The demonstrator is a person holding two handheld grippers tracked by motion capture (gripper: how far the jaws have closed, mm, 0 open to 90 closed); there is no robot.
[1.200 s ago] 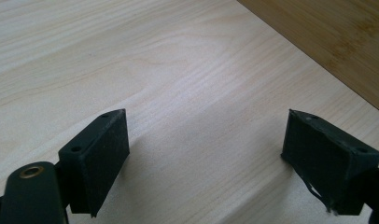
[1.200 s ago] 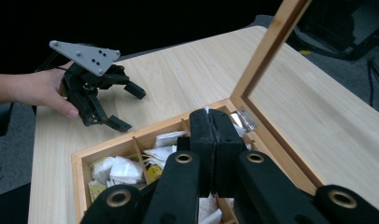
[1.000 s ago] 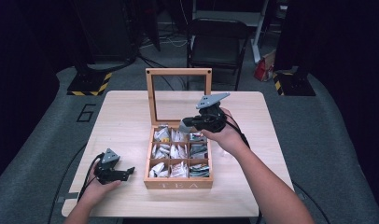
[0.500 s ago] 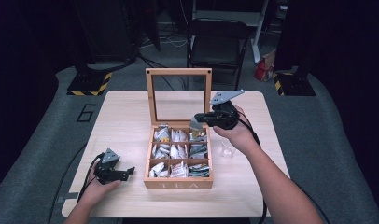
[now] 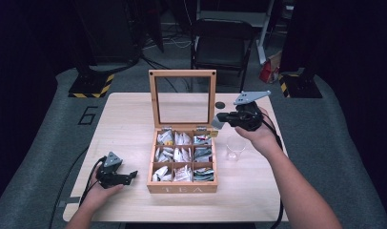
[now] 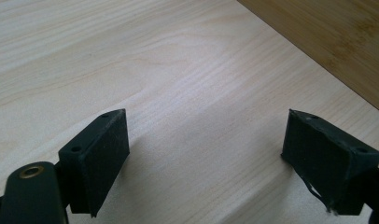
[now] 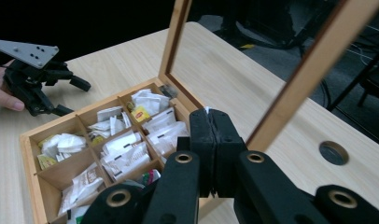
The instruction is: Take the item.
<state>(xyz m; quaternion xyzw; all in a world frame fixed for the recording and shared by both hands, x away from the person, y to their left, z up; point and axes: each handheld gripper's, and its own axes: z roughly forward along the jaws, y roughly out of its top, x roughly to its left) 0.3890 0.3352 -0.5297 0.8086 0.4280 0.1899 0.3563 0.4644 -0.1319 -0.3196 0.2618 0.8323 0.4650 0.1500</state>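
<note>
Right gripper [image 5: 219, 119] lifted just right of open wooden glass-lidded tea box [image 5: 182, 162], fingers clenched on small grey sachet [image 5: 216, 123], likely bound for clear cup [image 5: 235, 148] nearby. Left gripper [image 5: 129, 176] parked on pale worktop [image 5: 125, 119] left of box, fingers released, empty.

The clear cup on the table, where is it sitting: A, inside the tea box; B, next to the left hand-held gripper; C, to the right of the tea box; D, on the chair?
C: the clear cup stands on the table just right of the tea box, under the right hand-held gripper.
</note>
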